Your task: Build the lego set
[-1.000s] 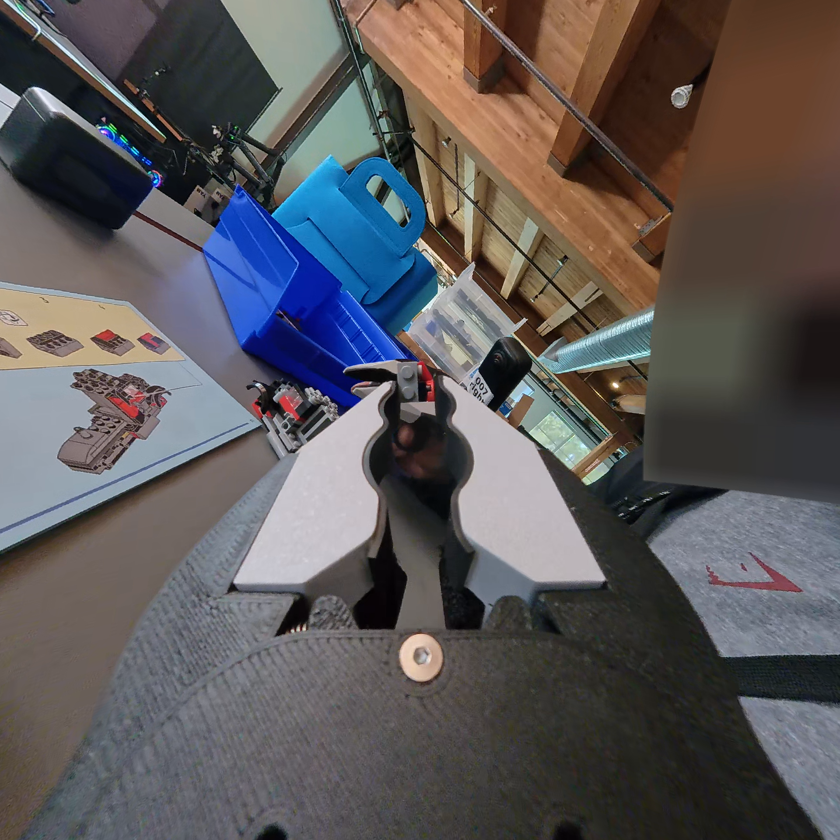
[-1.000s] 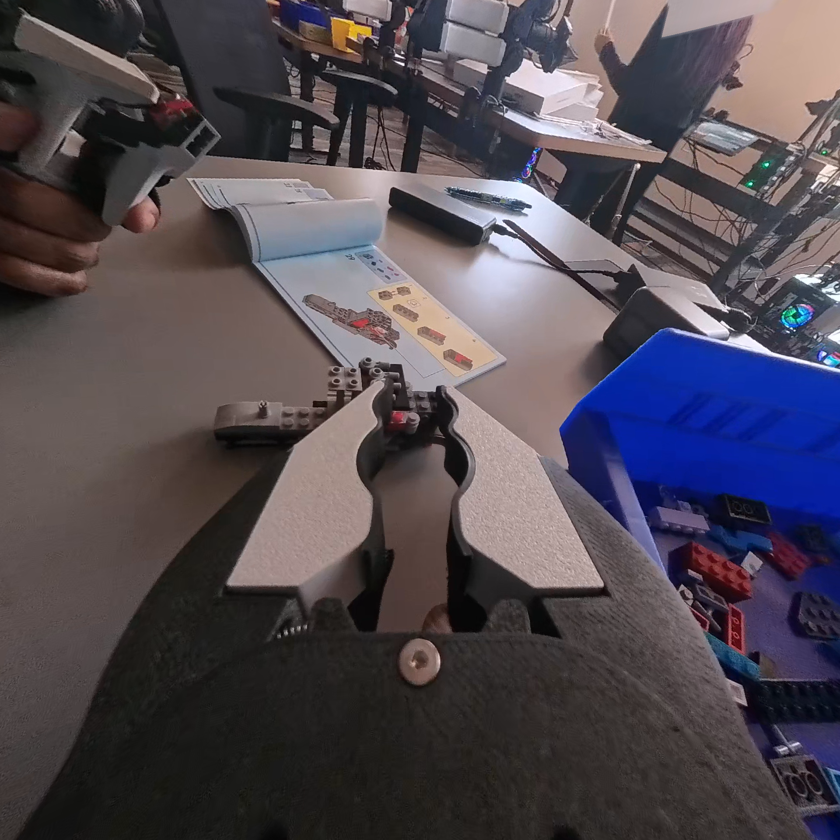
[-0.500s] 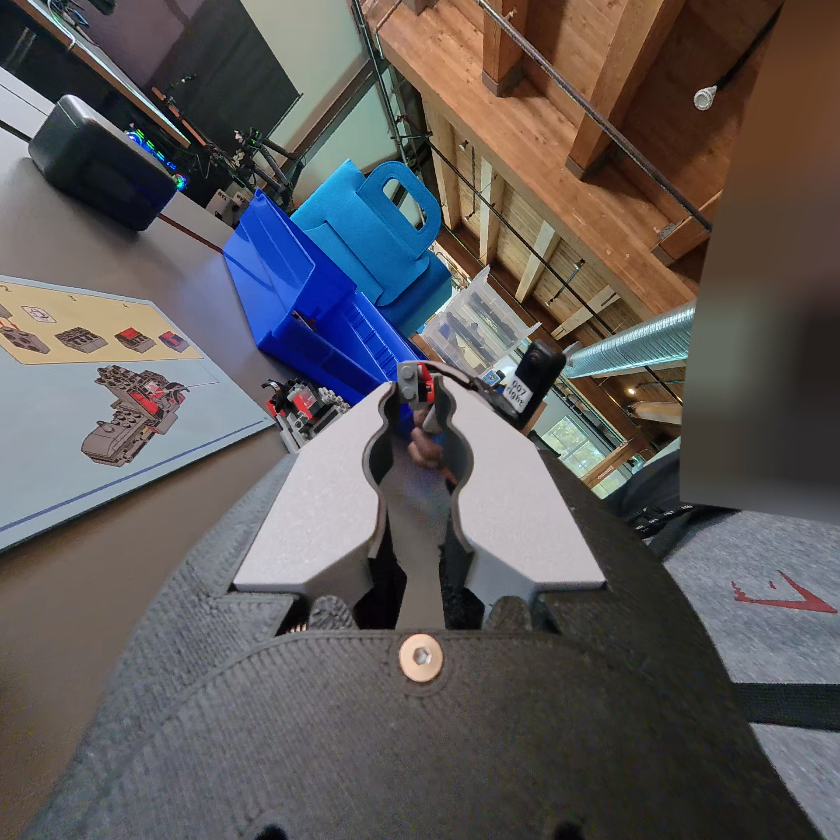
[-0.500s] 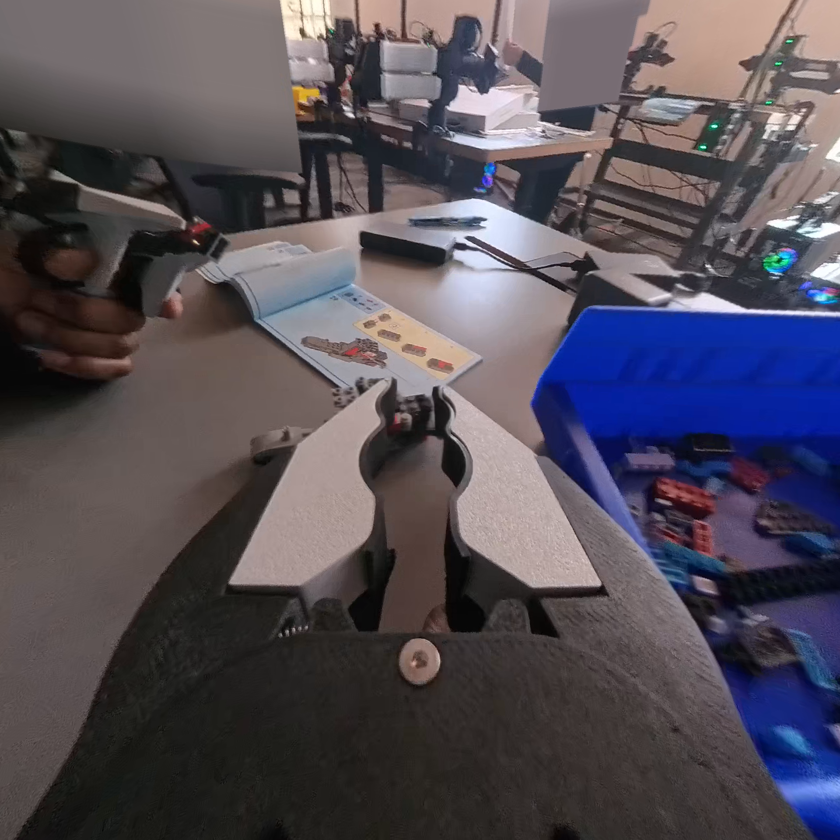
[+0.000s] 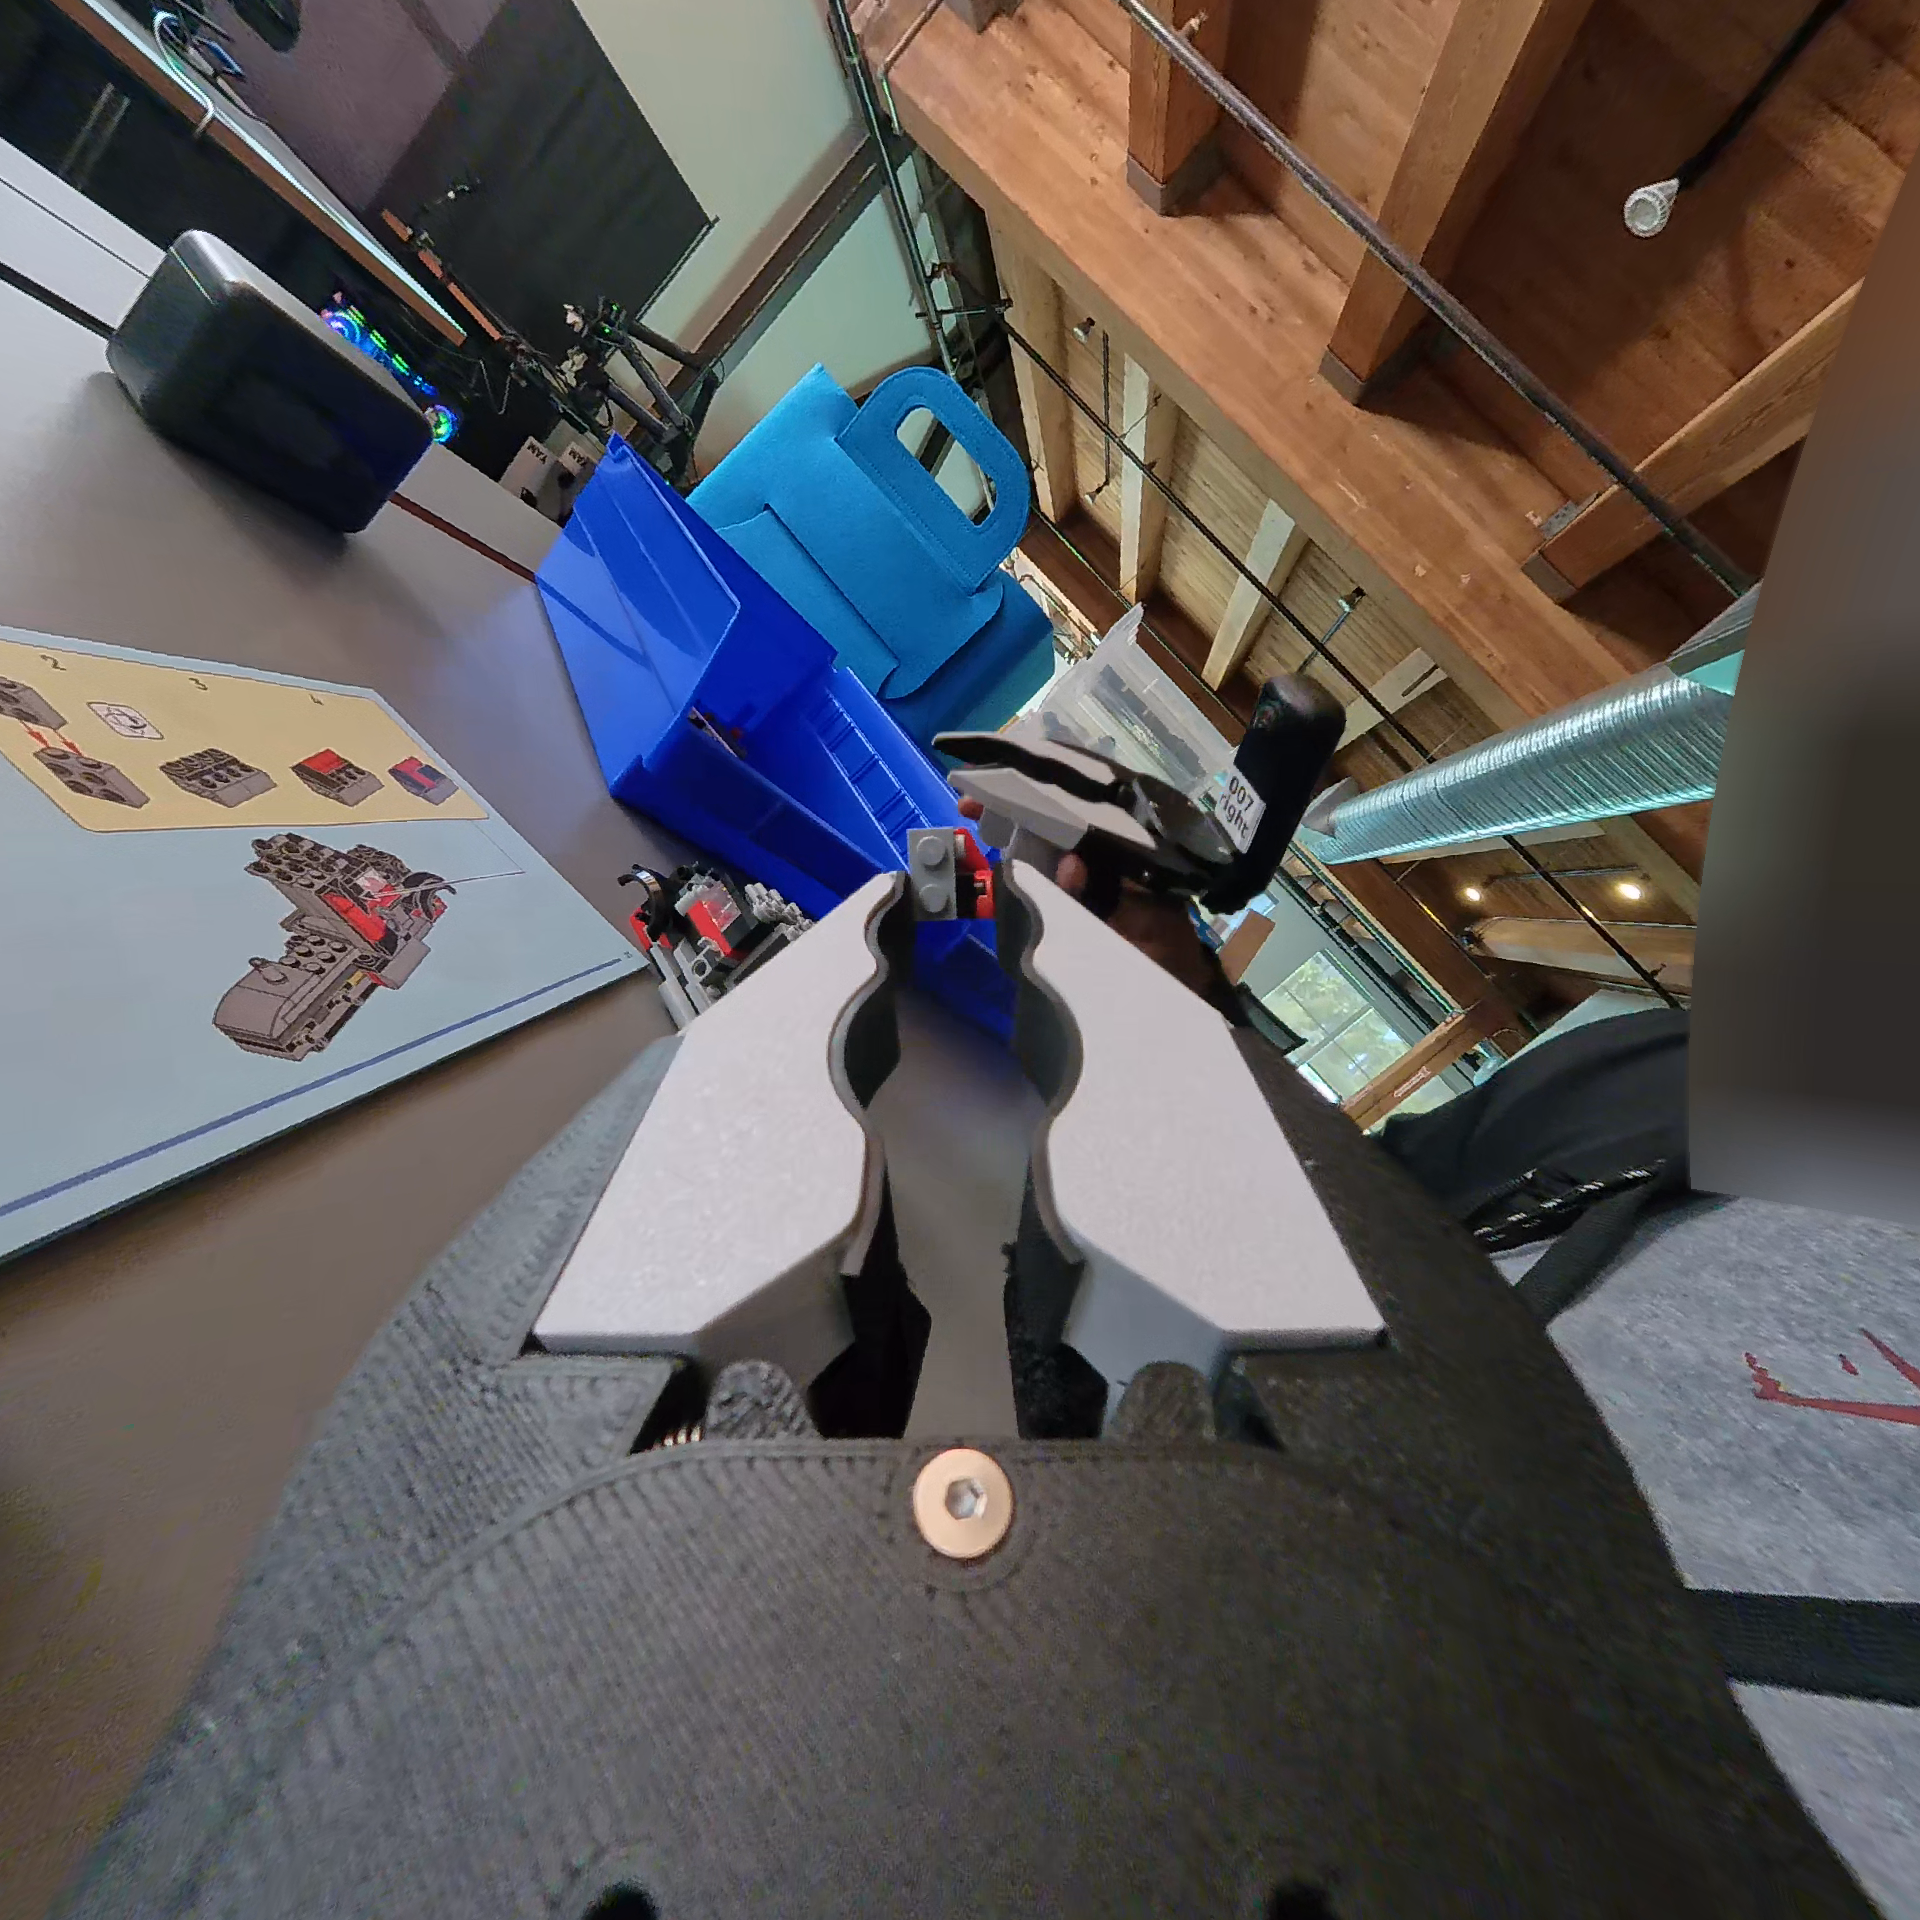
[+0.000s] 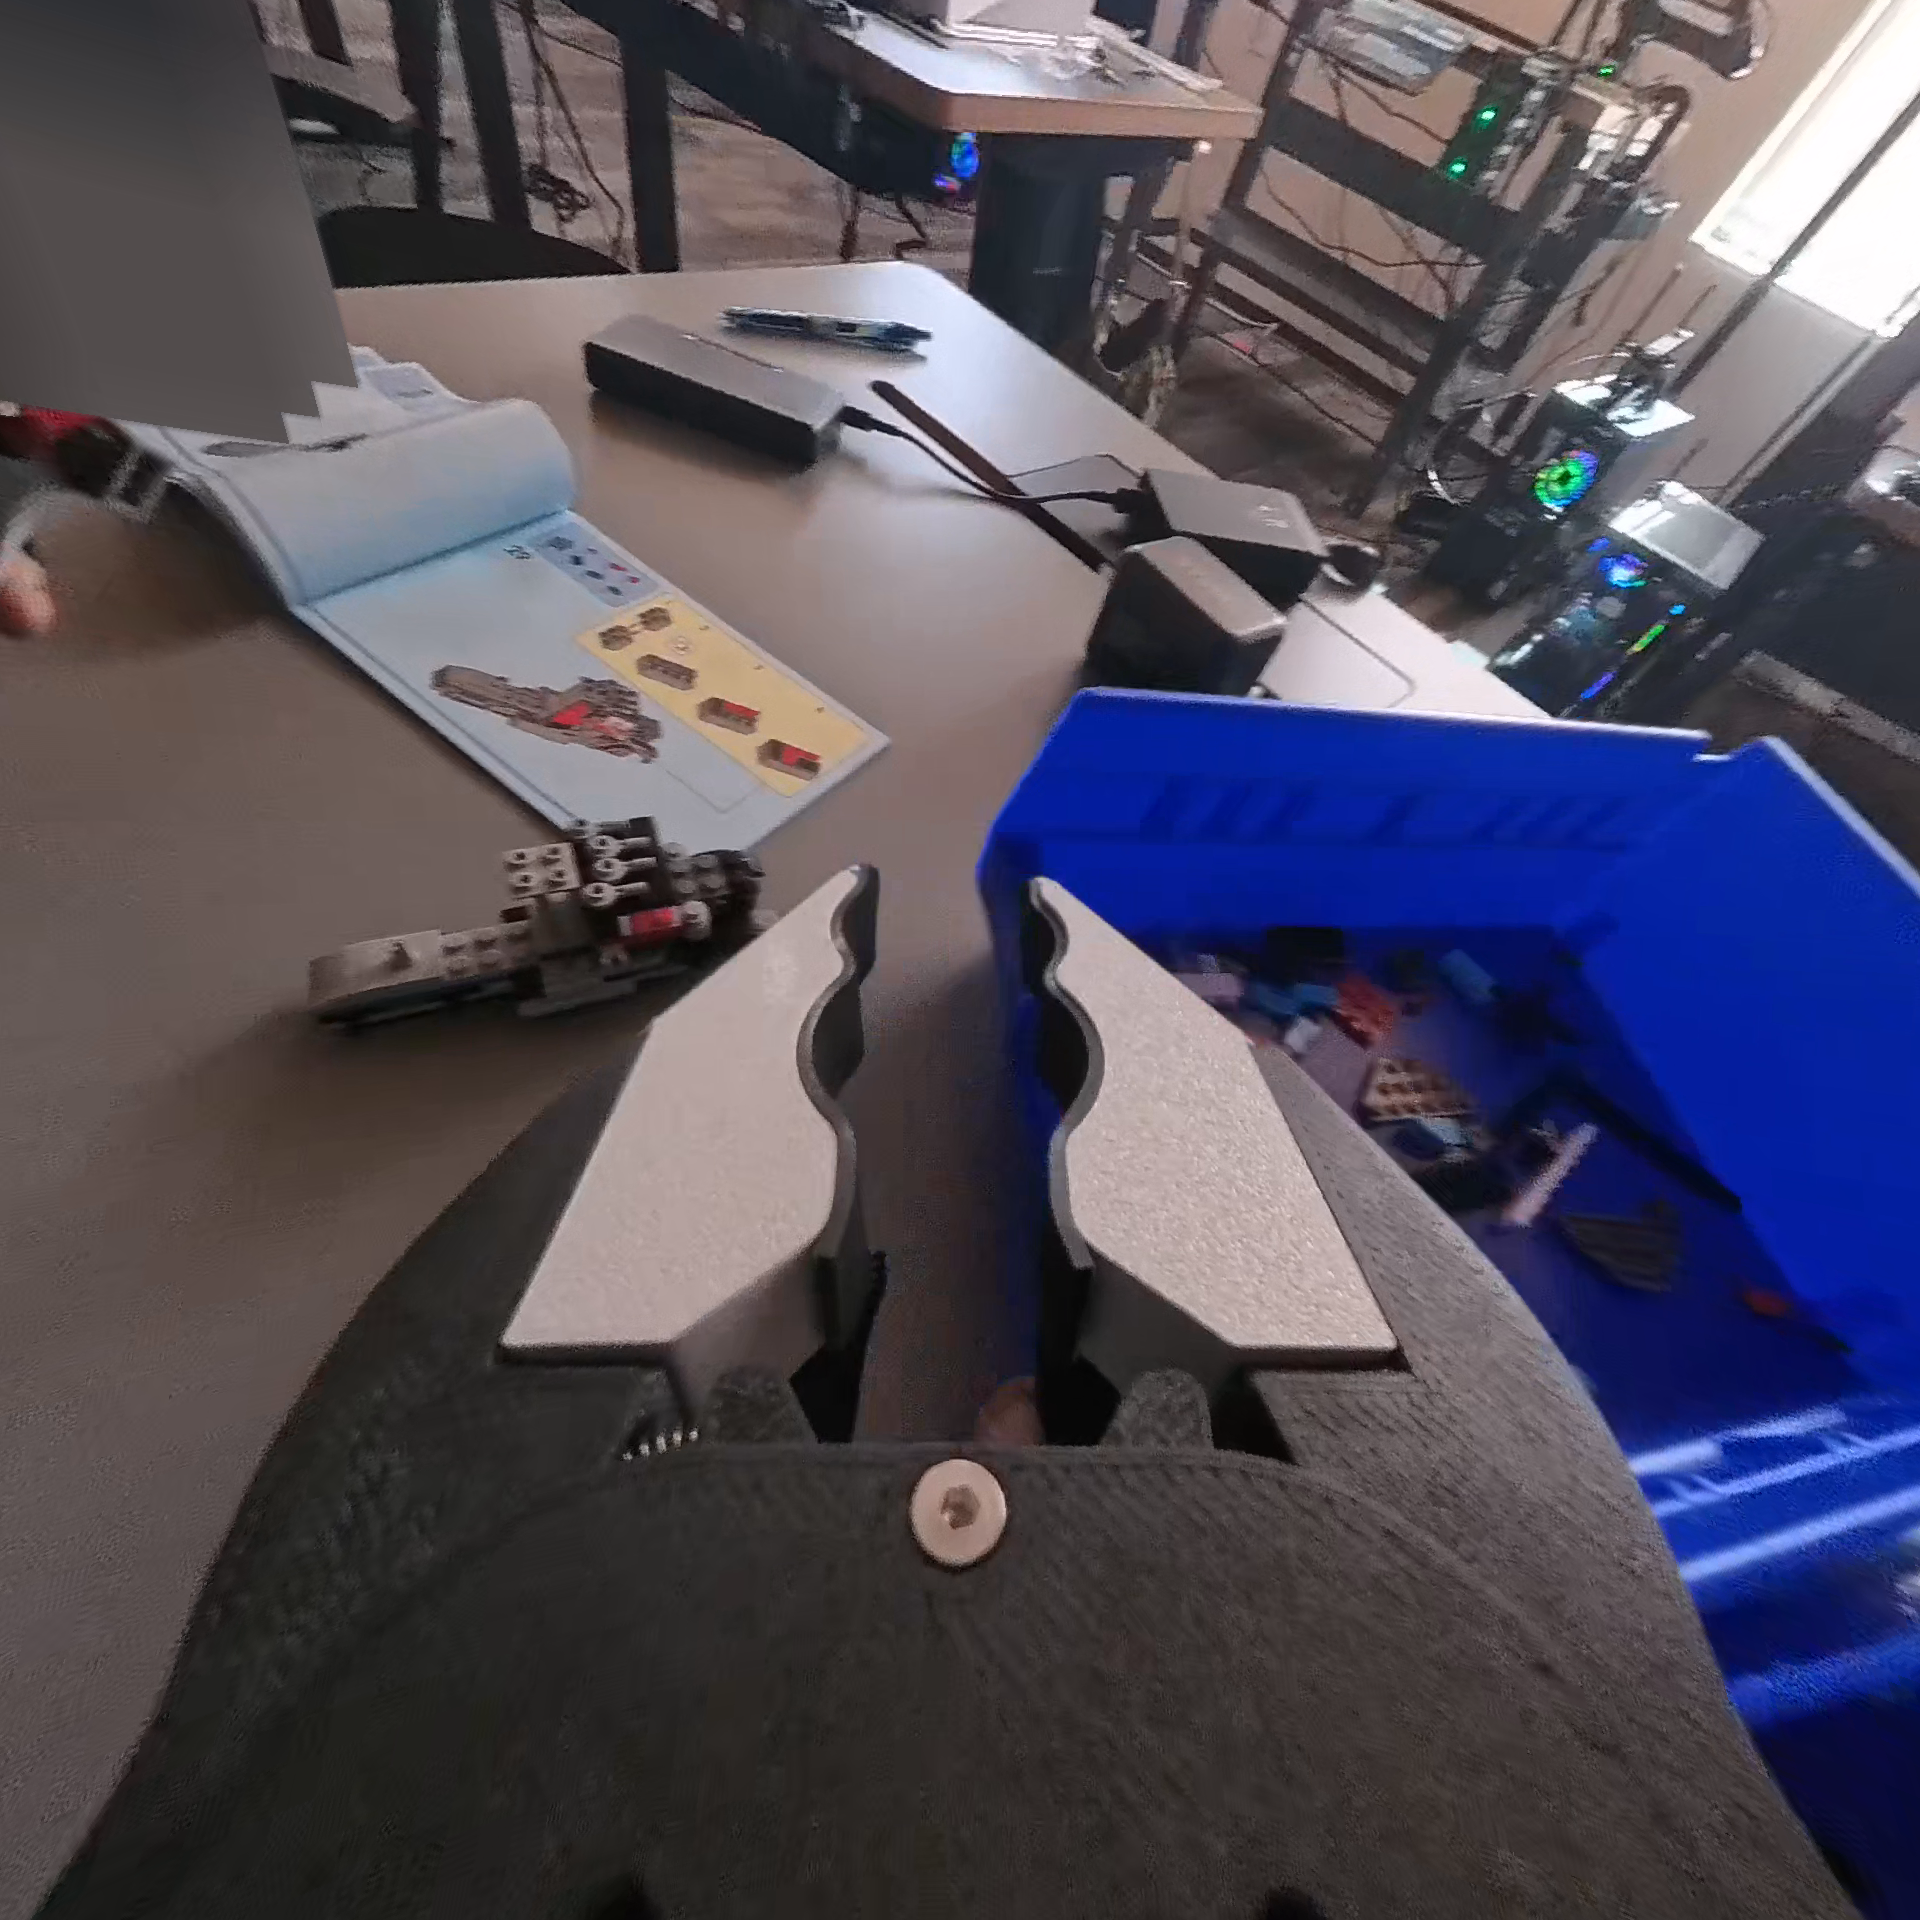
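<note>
My left gripper [image 5: 951, 883] is shut on a small grey and red lego piece [image 5: 940, 868] and holds it above the table. The partly built grey, black and red lego model [image 5: 717, 925] lies on the table beyond it, next to the blue bin [image 5: 644, 623]. In the right wrist view the model [image 6: 551, 935] lies left of my right gripper [image 6: 951, 894], which is open and empty, over the table by the bin's near corner. The bin [image 6: 1351, 727] holds several loose bricks [image 6: 1403, 1091]. The right gripper also shows farther off in the left wrist view [image 5: 1039, 779], above the bin.
An open instruction booklet [image 6: 623, 675] lies behind the model; it also shows in the left wrist view [image 5: 260, 883]. Black boxes [image 6: 717, 390] and cables sit at the table's far side. A light blue felt bag [image 5: 883, 540] stands behind the bin.
My right gripper has opened, come off the model and swung right toward the bin. The model stays on the table. My left gripper still holds its piece.
</note>
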`<state>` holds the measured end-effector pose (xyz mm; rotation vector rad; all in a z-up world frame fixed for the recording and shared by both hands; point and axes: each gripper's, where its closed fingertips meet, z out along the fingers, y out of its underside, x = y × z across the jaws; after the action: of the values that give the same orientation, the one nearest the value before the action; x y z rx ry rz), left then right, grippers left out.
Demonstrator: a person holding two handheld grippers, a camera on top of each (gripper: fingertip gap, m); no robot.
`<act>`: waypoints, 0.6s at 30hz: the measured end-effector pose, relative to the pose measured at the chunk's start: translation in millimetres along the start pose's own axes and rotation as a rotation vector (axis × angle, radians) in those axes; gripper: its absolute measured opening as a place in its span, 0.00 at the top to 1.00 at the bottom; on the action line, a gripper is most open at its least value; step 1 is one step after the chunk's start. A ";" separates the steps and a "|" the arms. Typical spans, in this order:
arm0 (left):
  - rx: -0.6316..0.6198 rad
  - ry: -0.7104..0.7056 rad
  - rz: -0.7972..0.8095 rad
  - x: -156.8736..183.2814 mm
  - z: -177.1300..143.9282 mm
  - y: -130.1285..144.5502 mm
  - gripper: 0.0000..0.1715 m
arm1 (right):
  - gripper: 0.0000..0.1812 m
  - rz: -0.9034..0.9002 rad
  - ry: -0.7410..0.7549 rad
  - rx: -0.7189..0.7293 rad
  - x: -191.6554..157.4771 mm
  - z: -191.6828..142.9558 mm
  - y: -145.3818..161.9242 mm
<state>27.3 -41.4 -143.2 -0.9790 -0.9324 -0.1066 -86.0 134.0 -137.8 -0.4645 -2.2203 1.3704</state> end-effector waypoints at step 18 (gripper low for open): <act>-0.007 -0.006 0.005 -0.3 1.0 1.6 0.91 | 0.85 -0.332 0.169 -0.304 102.0 -31.0 0.1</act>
<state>27.2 -39.8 -144.2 -0.9884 -0.9352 -0.1027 -152.5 209.9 -103.3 -0.2843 -2.2470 0.8007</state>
